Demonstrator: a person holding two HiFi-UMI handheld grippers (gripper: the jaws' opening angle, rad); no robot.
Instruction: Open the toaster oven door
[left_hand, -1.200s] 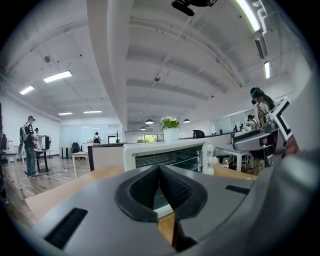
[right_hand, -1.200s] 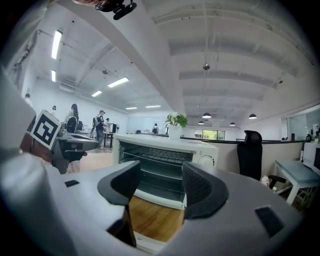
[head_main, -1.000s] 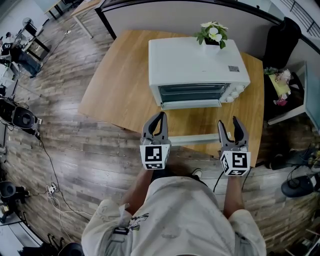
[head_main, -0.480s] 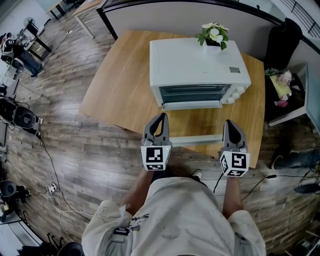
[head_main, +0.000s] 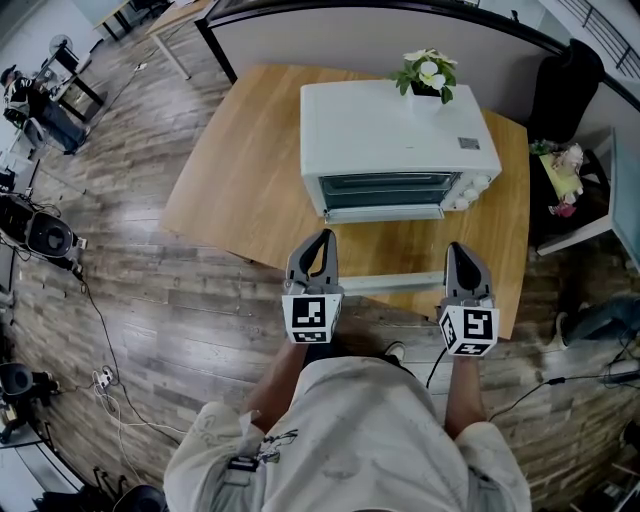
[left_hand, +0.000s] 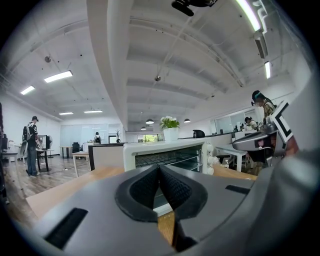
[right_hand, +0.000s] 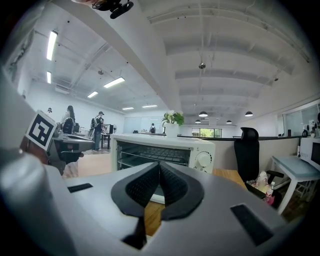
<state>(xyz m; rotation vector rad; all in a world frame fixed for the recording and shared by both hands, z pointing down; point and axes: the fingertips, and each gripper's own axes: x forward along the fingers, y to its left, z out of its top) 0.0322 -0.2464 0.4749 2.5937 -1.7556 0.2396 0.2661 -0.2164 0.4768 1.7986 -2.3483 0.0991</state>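
A white toaster oven (head_main: 395, 130) stands at the back of the wooden table (head_main: 250, 180), its glass door (head_main: 385, 188) closed and its handle bar (head_main: 383, 212) along the door's lower edge. My left gripper (head_main: 320, 243) is shut and empty at the table's front edge, in front of the oven's left end. My right gripper (head_main: 465, 255) is shut and empty opposite the knobs (head_main: 470, 190). In the left gripper view the pads of the left gripper (left_hand: 159, 167) meet in front of the oven (left_hand: 172, 152). The right gripper view shows the right gripper (right_hand: 159, 165) likewise closed before the oven (right_hand: 160, 147).
A potted plant (head_main: 425, 70) stands behind the oven. A pale strip (head_main: 390, 282) runs along the table's front edge between the grippers. A black chair (head_main: 565, 85) and a small side table (head_main: 590, 205) with clutter stand to the right. Wooden floor surrounds the table.
The right gripper's jaws, open a second ago, have closed on nothing. The left gripper and both hands have kept still.
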